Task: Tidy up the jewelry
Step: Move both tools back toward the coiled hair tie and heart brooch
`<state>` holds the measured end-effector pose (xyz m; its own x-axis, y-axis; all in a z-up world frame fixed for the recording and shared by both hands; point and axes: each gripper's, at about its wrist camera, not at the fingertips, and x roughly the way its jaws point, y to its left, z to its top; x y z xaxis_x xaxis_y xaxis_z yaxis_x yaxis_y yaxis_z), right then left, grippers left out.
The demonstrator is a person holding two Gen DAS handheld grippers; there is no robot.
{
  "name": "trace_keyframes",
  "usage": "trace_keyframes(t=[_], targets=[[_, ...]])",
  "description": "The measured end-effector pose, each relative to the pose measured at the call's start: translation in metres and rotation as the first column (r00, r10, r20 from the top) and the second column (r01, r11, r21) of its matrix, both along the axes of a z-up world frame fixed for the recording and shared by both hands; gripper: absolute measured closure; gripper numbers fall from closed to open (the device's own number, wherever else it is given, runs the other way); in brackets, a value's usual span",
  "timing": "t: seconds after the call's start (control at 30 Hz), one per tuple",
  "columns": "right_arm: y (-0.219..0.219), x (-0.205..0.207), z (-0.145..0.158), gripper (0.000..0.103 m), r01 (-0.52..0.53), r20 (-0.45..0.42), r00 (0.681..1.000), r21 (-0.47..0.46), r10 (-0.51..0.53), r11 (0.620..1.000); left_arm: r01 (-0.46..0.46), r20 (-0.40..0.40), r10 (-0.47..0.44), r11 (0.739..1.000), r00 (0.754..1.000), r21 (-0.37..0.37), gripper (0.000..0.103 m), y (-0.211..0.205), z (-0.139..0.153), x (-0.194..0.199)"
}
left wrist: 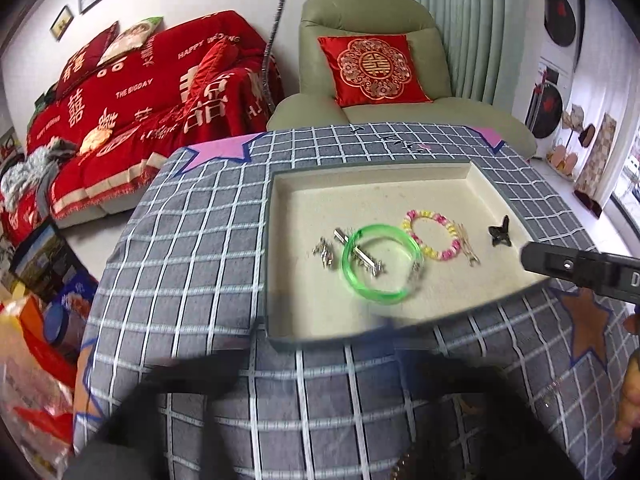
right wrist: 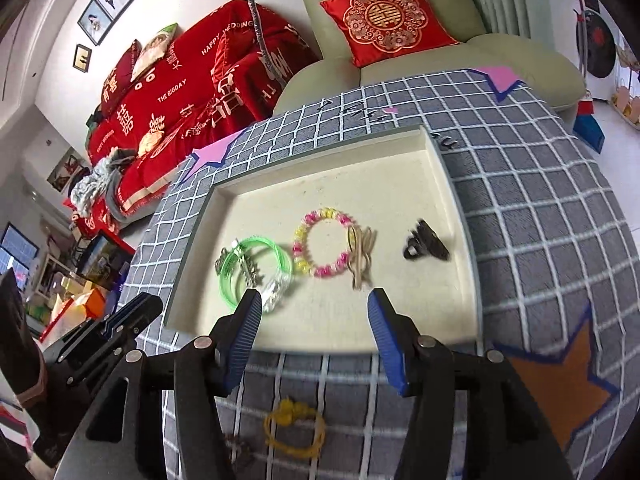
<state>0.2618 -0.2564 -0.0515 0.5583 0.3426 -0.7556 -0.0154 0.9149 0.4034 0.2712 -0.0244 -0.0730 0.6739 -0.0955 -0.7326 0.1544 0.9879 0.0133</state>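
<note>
A shallow cream tray (right wrist: 452,184) with a grey rim lies on a table covered with a grey checked cloth (right wrist: 540,208). Inside the tray the jewelry lies in a loose row. At the left is a green bangle (left wrist: 380,266), and it rests over a silver bar clip (left wrist: 360,258); a small silver piece (left wrist: 325,255) lies just beside them. Next comes a pink and yellow bead bracelet (right wrist: 323,247), and touching its right side is a gold hair clip (right wrist: 362,258). A black claw clip (right wrist: 425,245) lies apart from these, near the right wall of the tray.

The right gripper (right wrist: 314,312) hangs over the near edge of the tray. Its blue-padded fingers (right wrist: 249,322) stand spread apart and nothing is between them. The left gripper (left wrist: 320,360) is blurred in its own camera; its jaws stand wide and hold nothing, low over the cloth in front of the tray.

On the cloth, nearer than the tray, lie a yellow cord bracelet (right wrist: 294,428) and a small dark piece (right wrist: 240,446) that I cannot identify.
</note>
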Motion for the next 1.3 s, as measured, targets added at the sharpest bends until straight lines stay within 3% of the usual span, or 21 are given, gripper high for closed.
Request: trace_keyframes(t=[0.07,0.3,0.5,0.7,0.93,1.3], targets=[[-0.003,-0.016,0.003,0.043,0.004,0.003,1.000,0.003,-0.004,1.000,-0.010,0.043,0.010,1.000,0.999,-0.005,0.000,0.005,0.005,-0.017],[-0.020,-0.063,0.000,0.041,0.051,-0.019,0.999,0.026,-0.050,0.998,-0.003,0.033,0.003,1.000,0.999,0.008,0.000,0.012,0.007,-0.047],[-0.031,-0.095,-0.008,0.031,0.076,-0.045,0.996,0.022,-0.075,0.997,0.012,-0.030,-0.012,1.000,0.999,0.003,0.000,0.017,-0.007,-0.068],[-0.039,-0.120,-0.017,0.031,0.104,-0.074,0.992,0.028,-0.101,0.994,0.036,-0.077,-0.035,0.999,0.996,0.005,0.000,0.019,-0.025,-0.084],[-0.043,-0.136,-0.028,0.031,0.113,-0.104,0.988,-0.005,-0.113,0.994,0.024,-0.139,-0.024,1.000,0.990,0.001,0.000,0.021,-0.045,-0.082],[-0.041,-0.149,-0.044,0.031,0.103,-0.134,0.985,-0.075,-0.113,0.992,0.058,-0.160,-0.053,0.998,0.986,0.023,0.000,0.009,-0.058,-0.077]])
